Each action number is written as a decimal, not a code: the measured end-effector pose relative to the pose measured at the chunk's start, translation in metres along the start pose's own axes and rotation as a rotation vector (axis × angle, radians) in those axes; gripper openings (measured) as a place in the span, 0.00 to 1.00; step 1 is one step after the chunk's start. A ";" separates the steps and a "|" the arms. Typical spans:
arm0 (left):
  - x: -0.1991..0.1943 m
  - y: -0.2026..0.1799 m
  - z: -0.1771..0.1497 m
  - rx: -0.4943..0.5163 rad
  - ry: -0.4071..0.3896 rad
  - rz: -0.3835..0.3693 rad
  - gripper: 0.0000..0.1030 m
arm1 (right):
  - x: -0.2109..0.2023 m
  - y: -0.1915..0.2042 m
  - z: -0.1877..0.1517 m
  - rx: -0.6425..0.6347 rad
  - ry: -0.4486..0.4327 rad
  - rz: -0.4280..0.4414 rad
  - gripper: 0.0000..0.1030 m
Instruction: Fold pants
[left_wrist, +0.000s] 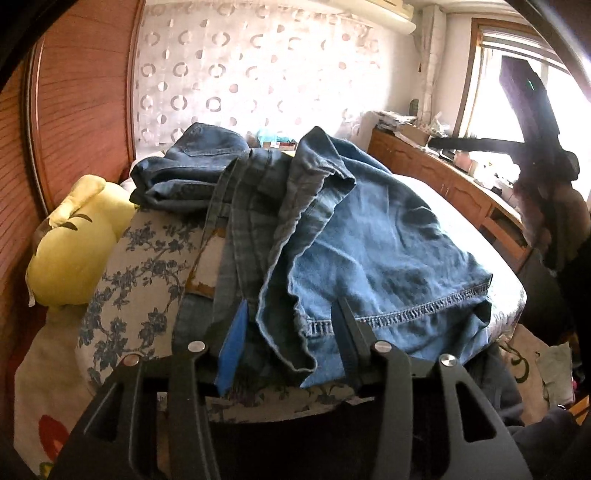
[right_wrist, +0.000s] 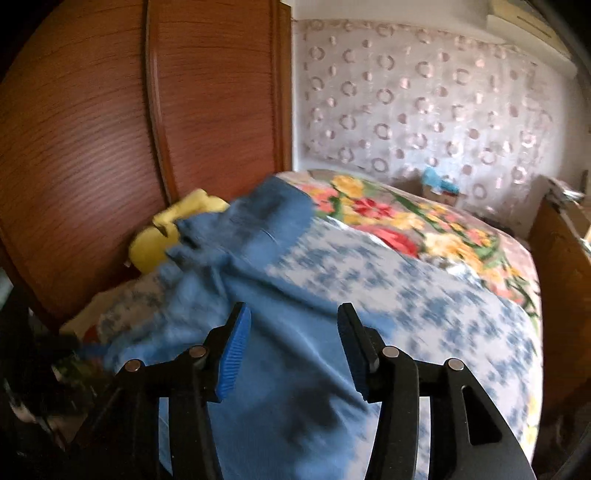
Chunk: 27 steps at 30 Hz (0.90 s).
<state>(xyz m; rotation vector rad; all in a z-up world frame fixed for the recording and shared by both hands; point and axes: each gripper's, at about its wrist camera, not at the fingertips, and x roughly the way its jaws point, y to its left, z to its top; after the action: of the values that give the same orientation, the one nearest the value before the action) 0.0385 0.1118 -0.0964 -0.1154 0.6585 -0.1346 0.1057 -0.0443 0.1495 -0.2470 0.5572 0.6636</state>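
Straddling a bunched hem of the jeans (left_wrist: 332, 236), the left gripper (left_wrist: 291, 325) stands wide, fabric between its fingers; the right gripper (right_wrist: 291, 332), equally wide, hovers over denim heaped on the floral bed (right_wrist: 461, 302).

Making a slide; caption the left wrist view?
Open left claw straddles the hem of crumpled jeans on the bed.

Jeans (left_wrist: 332, 236) heaped on bed (left_wrist: 461, 221), plush toy (left_wrist: 70, 251) to their left by wardrobe (left_wrist: 81, 92), cabinets (left_wrist: 443, 177) right of bed, curtain (left_wrist: 258, 74) behind.
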 end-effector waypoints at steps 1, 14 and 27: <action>0.001 -0.001 0.001 0.002 -0.001 0.003 0.49 | -0.004 -0.005 -0.010 0.007 0.012 -0.010 0.49; 0.008 -0.009 0.006 0.010 -0.001 0.021 0.49 | 0.048 -0.027 -0.082 0.183 0.191 0.065 0.49; 0.015 -0.013 0.012 0.007 -0.007 0.025 0.49 | 0.050 -0.043 -0.082 0.229 0.087 0.180 0.08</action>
<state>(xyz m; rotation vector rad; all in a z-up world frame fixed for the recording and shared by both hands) 0.0566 0.0969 -0.0944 -0.1005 0.6518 -0.1121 0.1326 -0.0835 0.0556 -0.0109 0.7386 0.7590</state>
